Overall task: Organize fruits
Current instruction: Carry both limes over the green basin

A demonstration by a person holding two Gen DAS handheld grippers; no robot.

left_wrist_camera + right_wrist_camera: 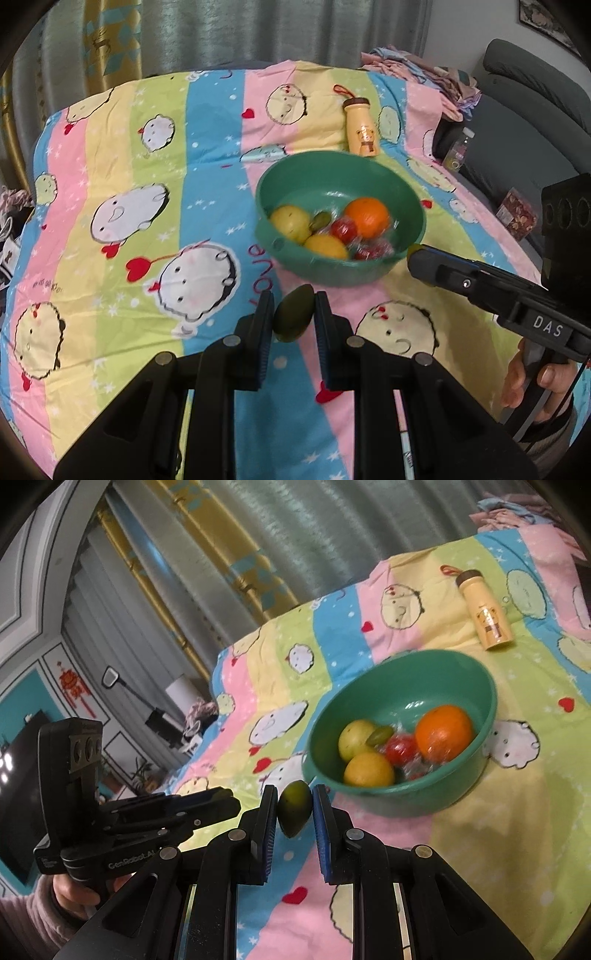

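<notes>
While clamped, green fruit (293,315) between left claw (294,314) pads

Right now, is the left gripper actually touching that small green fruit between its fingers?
Touching. In the left wrist view, the left gripper has both pads pressed against the sides of the green fruit, holding it up off the bedsheet, short of the bowl.

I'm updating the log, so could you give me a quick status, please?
Left gripper and right gripper each shut on a green fruit. Green bowl ahead, part-filled. Path clear.

bowl (334,271) rim ahead; bottle (361,125) beyond
</notes>
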